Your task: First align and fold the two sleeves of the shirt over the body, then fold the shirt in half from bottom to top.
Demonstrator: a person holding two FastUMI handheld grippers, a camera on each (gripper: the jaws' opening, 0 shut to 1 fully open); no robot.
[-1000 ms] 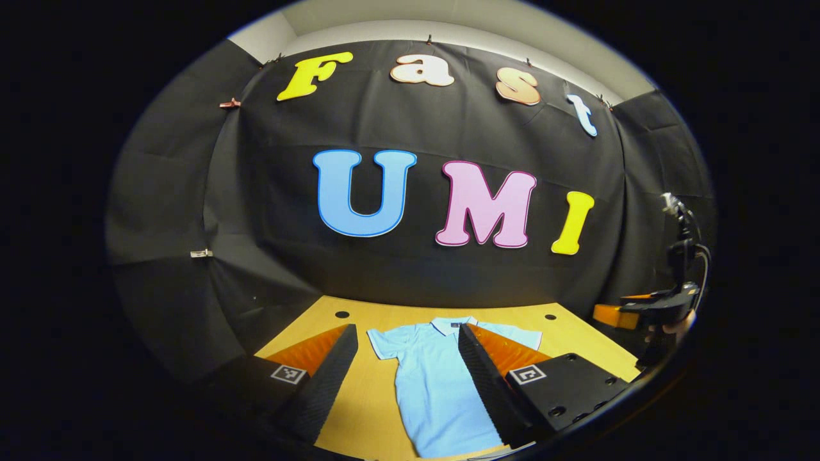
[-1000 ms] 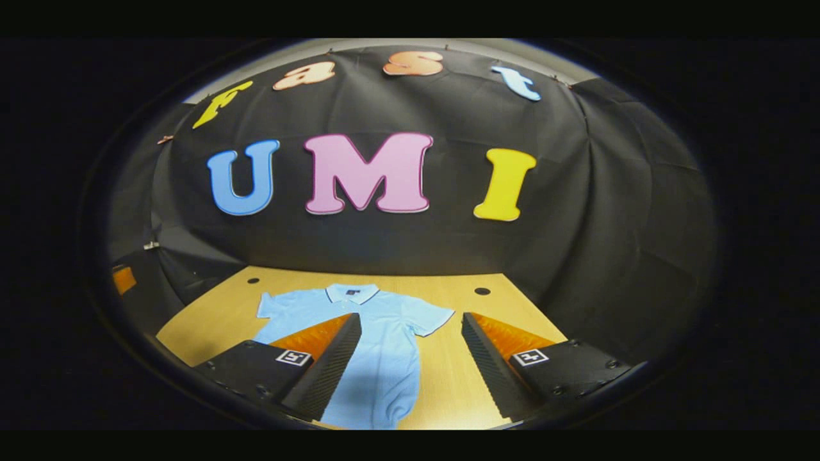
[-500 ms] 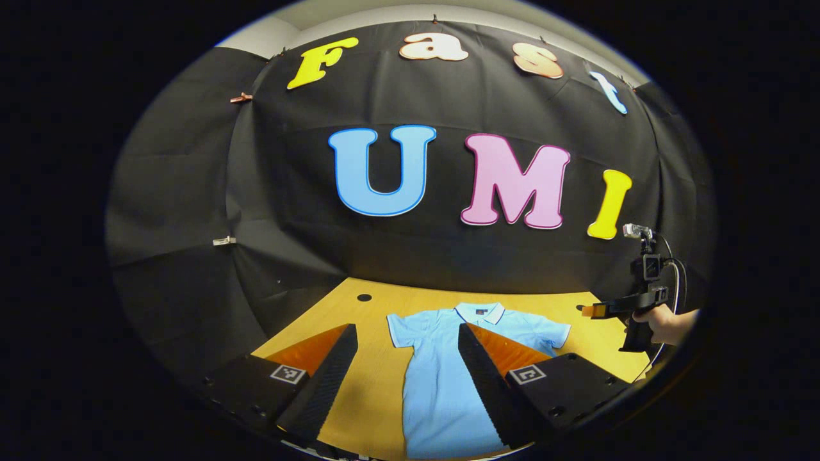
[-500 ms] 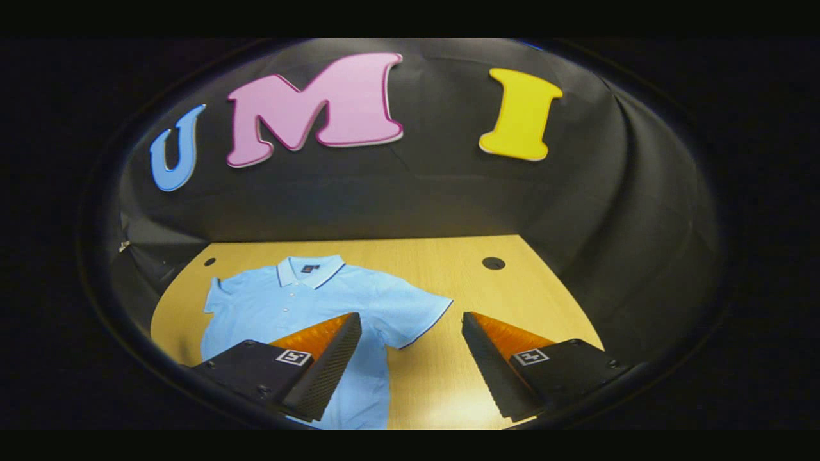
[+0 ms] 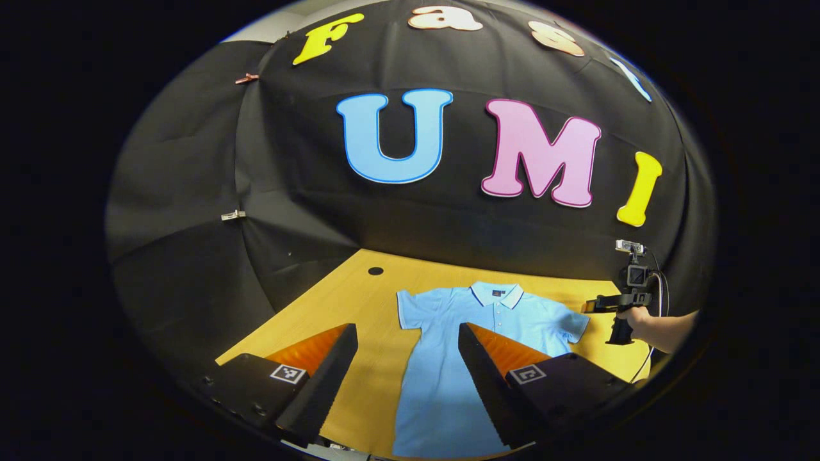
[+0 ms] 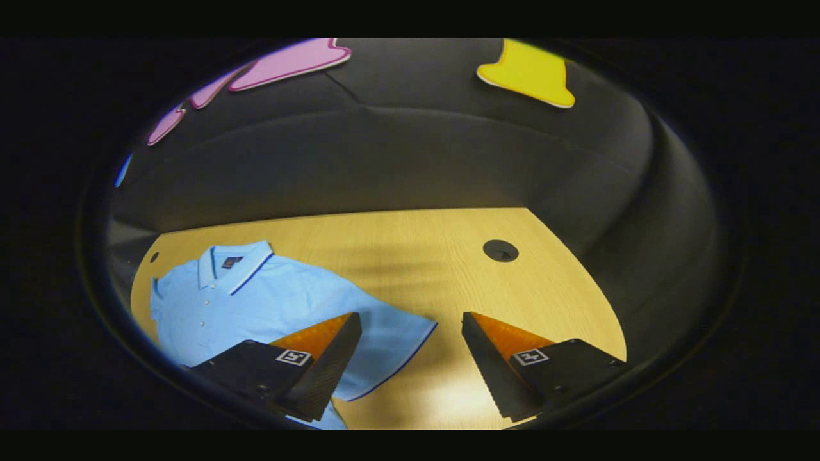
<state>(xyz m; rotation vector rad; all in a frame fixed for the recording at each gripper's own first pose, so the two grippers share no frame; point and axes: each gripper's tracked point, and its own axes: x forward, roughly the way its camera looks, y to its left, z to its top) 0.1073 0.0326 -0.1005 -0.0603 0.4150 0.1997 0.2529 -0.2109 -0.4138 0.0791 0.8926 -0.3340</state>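
Both grippers, the left gripper (image 5: 407,368) and right gripper (image 6: 410,358), are hovering wide-jawed over a blue shirt (image 5: 448,358) lying flat at lower centre of the table (image 6: 410,256); sleeve folding looks unstarted, and the next move calls for pinching a sleeve (image 6: 400,336).

Black cloth (image 5: 192,192) forms the booth's back and side walls, hanging in soft folds and creased at the corners. Small clips (image 5: 232,215) pin it along the left seam. A pale wall (image 5: 282,20) shows above the cloth. The counter (image 6: 410,256) is light wood with visible grain and round holes (image 6: 500,250) near its far corners. Light glares on its near edge.
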